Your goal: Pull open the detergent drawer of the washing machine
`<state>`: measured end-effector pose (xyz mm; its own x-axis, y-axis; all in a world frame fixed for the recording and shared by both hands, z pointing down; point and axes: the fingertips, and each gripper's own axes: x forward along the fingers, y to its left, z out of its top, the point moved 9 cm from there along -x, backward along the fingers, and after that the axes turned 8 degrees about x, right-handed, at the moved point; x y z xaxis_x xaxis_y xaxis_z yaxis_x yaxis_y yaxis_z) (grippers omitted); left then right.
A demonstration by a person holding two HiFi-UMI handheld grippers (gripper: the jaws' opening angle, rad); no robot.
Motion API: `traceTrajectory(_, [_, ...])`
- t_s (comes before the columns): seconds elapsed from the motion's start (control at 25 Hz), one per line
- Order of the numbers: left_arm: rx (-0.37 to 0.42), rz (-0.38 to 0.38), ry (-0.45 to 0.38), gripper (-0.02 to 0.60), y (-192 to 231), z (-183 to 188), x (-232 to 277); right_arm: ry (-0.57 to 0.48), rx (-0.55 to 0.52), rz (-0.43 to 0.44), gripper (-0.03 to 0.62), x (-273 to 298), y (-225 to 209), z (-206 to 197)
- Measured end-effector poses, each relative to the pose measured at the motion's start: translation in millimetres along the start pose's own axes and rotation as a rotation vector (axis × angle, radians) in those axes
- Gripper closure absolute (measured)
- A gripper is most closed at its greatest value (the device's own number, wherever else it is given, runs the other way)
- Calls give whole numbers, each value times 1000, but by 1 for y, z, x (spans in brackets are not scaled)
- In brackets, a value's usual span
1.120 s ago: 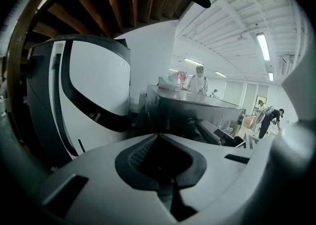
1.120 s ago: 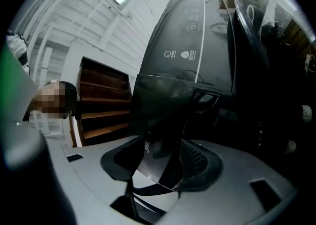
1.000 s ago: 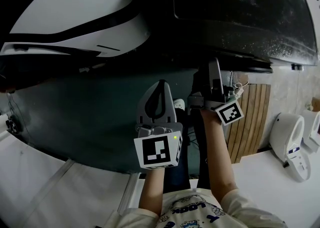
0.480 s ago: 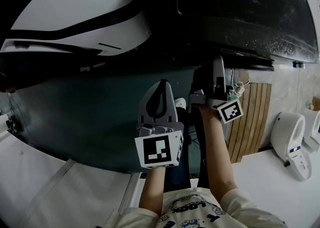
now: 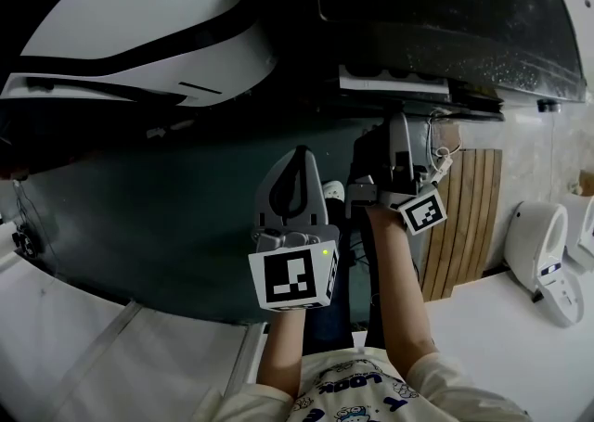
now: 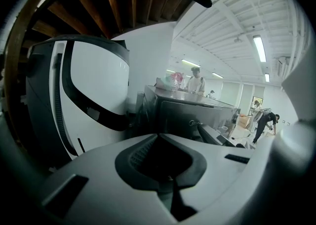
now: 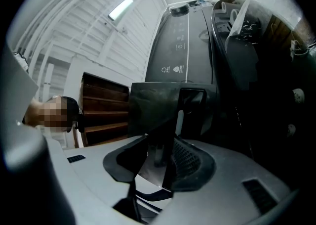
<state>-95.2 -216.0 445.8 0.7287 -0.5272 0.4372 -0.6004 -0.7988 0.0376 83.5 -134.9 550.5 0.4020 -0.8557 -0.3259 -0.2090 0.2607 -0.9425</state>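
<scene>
Gripping the drawer (image 5: 394, 84) front, upper centre, the right gripper (image 5: 400, 125) has just been closing its jaws; the left gripper (image 5: 296, 159) jaws meet, empty; print on the washer (image 7: 180, 46) is unreadable.

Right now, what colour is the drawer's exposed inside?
White: the drawer inside shows as a pale strip against the dark washer. Head view shows it best.

Left gripper (image 6: 160, 138) jaws together (nothing between), dark washing machine (image 6: 197, 115) ahead, white appliance (image 6: 94, 90) at left

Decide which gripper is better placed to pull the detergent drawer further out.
Right. The right gripper, jaws just closing, grips the drawer by its front; the left gripper hangs shut, away from the machine.
</scene>
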Motion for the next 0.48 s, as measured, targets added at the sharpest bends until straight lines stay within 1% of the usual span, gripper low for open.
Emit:
traceTrajectory(0.24, [-5, -8, 0, 566, -8, -6, -10, 14, 6, 3, 430, -15, 5, -2])
traceTrajectory(0.48, [-12, 2, 0, 566, -23, -15, -24, 39, 16, 10, 437, -33, 11, -1])
